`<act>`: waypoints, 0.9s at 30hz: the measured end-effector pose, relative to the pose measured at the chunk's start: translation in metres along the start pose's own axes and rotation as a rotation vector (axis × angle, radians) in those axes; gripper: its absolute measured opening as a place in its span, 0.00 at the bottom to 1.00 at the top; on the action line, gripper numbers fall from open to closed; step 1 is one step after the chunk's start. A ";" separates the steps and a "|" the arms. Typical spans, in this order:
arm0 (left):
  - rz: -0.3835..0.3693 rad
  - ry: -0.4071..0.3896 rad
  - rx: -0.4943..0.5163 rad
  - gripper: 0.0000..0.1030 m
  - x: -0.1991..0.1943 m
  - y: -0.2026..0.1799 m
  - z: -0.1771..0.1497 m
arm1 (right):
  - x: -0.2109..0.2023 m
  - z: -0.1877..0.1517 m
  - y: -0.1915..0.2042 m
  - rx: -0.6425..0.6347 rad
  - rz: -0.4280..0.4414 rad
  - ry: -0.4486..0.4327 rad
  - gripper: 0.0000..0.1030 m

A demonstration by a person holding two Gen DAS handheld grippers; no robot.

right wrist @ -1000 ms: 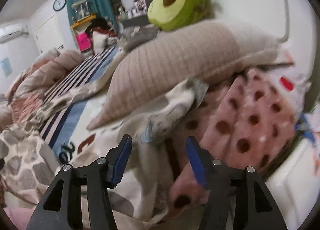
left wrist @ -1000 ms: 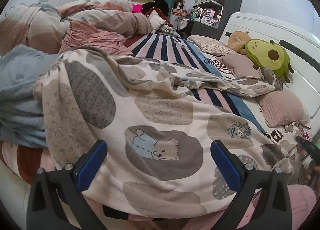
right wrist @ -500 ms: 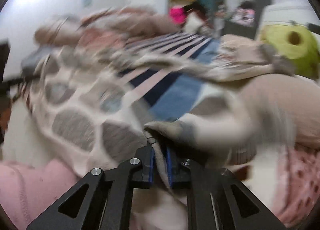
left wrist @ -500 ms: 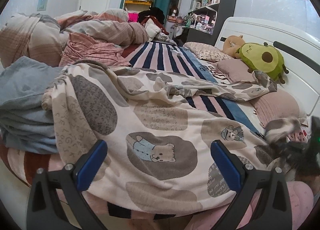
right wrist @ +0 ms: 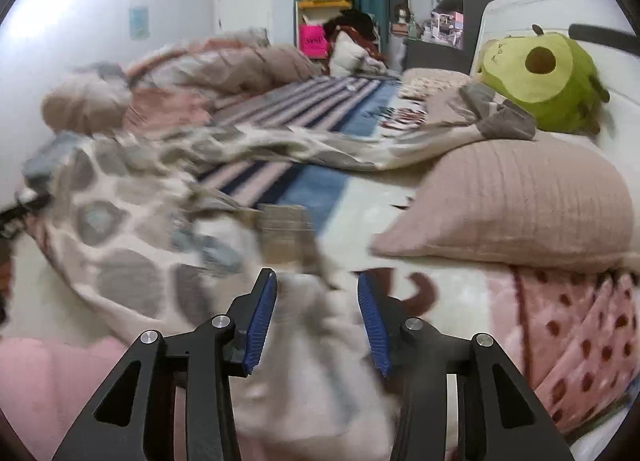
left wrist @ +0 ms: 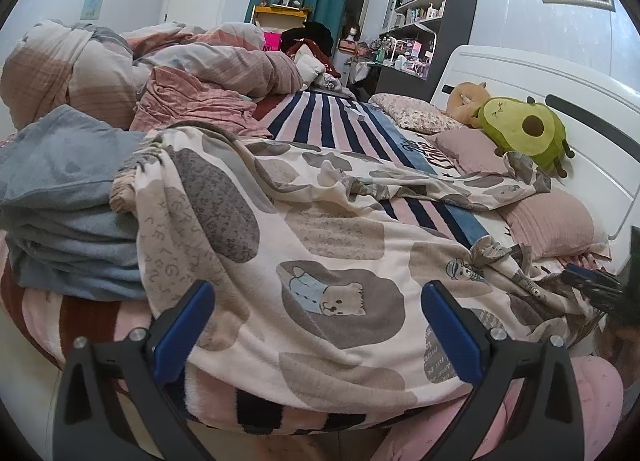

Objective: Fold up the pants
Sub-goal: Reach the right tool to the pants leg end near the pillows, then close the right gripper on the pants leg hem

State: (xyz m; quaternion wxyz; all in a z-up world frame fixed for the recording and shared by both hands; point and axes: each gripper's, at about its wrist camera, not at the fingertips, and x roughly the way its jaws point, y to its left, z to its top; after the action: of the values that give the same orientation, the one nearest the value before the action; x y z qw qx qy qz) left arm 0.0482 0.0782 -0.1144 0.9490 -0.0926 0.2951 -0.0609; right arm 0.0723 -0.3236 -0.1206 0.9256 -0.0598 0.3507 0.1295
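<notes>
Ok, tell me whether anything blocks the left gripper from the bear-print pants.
Nothing visible does: the left gripper hangs open right above the cream bear-print pants, with only clear air between its fingers and the fabric.

Faint scattered letters on grey patches of pants (left wrist: 304, 257); no word readable. Bedspread (left wrist: 424, 149) lettering illegible.

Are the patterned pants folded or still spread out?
Spread, not folded: the pants lie rumpled across the bed, one leg trailing toward the avocado plush.
</notes>
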 end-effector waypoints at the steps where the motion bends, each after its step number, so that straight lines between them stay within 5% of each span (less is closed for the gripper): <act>1: 0.000 -0.003 -0.002 0.99 -0.002 0.001 0.000 | 0.006 0.000 -0.001 -0.024 -0.003 0.025 0.52; 6: 0.021 -0.004 0.000 0.99 -0.004 0.002 0.001 | 0.045 -0.002 0.003 -0.066 0.065 0.129 0.52; 9: 0.035 0.003 -0.005 0.99 -0.002 0.004 0.000 | 0.052 0.001 0.004 -0.089 -0.024 0.123 0.07; 13: 0.044 0.007 -0.002 0.99 -0.001 0.004 0.001 | 0.031 0.005 -0.011 -0.010 -0.073 0.037 0.06; 24: 0.054 0.000 0.002 0.99 -0.002 -0.001 0.006 | -0.041 -0.017 -0.127 0.275 -0.435 -0.059 0.02; 27: 0.060 0.007 0.012 0.99 -0.001 -0.004 0.006 | -0.052 -0.022 -0.149 0.356 -0.313 -0.072 0.05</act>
State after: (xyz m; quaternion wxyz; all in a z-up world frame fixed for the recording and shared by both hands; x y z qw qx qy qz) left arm 0.0509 0.0754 -0.1082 0.9500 -0.0779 0.3005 -0.0343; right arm 0.0627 -0.4815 -0.0996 0.9422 0.0552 0.3214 -0.0774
